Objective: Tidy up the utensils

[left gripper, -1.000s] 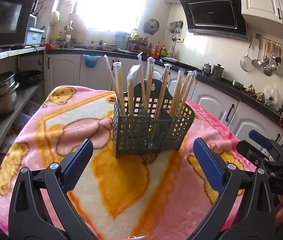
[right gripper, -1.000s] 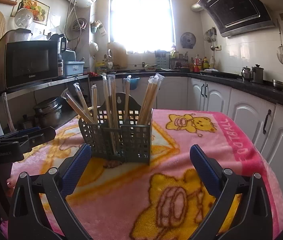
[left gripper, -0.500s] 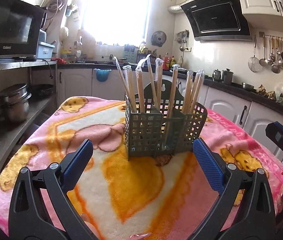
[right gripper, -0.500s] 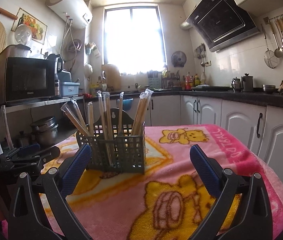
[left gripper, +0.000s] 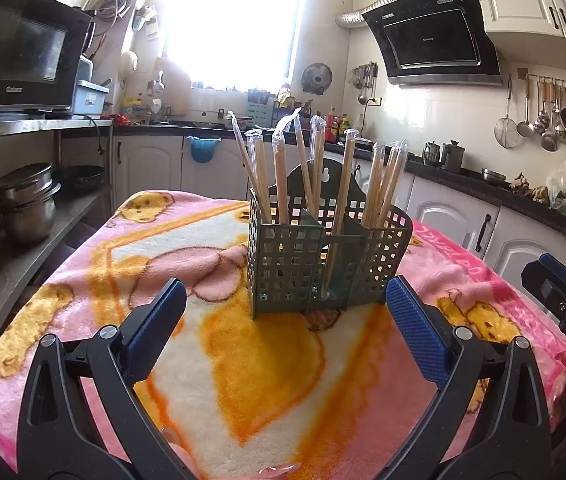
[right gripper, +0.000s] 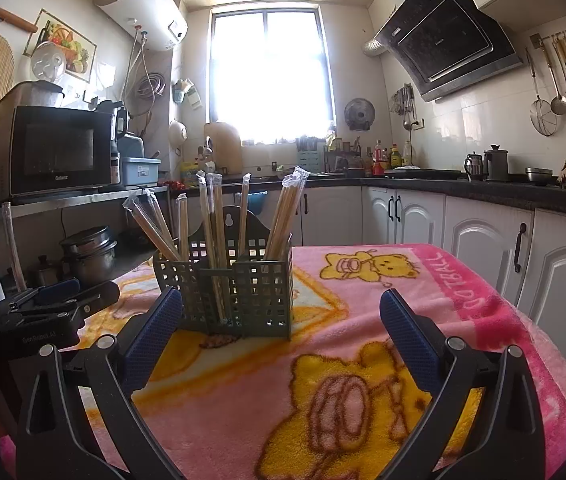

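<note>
Seen from the left wrist, the left tongs (left gripper: 285, 304) stand wide apart with nothing between them, two blue ribbed pads (left gripper: 415, 330) on black plastic arms. Ahead, near the middle of the bench (left gripper: 95, 280), sits a grey-green plastic utensil caddy (left gripper: 323, 258), its walls a grid of square holes, split into compartments, with an arched back panel. Wooden chopsticks in clear plastic sleeves (left gripper: 281, 176) stand upright or lean outward in it; I count roughly ten sleeves, though those bunched at the right overlap too much to be sure. A fleecy pink and orange blanket with yellow cartoon bears (left gripper: 267, 360) covers the bench. At the right edge, the right tongs (left gripper: 563, 292) show only partly.

From the right wrist, the right tongs (right gripper: 281, 320) are likewise spread wide and empty, their pads (right gripper: 405, 332) textured blue. The caddy (right gripper: 243, 292) stands just beyond the left pad, sleeved chopsticks (right gripper: 213, 216) fanning from its compartments. The left tongs (right gripper: 59, 300) lie at the left edge, seen side-on, so I cannot judge their gap here. One microwave (right gripper: 57, 150) sits on a steel shelf.
</note>
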The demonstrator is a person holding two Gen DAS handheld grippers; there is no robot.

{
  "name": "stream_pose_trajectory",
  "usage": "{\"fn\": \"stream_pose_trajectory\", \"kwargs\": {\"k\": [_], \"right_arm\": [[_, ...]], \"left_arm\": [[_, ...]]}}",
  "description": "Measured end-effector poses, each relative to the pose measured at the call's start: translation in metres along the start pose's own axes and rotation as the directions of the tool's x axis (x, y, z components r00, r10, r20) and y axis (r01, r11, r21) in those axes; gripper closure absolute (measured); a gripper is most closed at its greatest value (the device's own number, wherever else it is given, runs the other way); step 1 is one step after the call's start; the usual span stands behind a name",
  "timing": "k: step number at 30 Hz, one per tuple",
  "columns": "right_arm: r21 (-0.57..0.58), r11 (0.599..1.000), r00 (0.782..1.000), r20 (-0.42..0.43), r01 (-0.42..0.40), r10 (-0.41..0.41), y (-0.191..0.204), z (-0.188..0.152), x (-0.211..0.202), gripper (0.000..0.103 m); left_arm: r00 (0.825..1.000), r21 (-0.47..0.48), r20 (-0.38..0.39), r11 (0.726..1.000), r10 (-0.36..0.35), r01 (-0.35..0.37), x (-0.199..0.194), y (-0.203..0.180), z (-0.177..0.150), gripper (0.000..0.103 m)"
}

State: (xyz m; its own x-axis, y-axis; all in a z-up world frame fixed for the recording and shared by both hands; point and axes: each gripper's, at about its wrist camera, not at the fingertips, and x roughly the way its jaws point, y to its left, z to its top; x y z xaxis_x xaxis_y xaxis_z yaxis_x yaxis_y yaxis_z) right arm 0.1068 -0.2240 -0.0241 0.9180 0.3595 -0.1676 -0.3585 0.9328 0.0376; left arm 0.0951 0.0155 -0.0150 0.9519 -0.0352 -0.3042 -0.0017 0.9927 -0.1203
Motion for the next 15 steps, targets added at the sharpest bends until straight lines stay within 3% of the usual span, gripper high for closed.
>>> {"fn": "stream_pose_trajectory", "kwargs": {"k": [15], "right_arm": [[0.001,1.0,1.0,0.0,0.017,-0.017,0.0019,-0.0019,-0.0009,0.006]], "left_arm": [[1.0,0.001,0.005,1.0,-0.005,0.005,-0.0026,-0.0019,0.0005,0.011]]}}
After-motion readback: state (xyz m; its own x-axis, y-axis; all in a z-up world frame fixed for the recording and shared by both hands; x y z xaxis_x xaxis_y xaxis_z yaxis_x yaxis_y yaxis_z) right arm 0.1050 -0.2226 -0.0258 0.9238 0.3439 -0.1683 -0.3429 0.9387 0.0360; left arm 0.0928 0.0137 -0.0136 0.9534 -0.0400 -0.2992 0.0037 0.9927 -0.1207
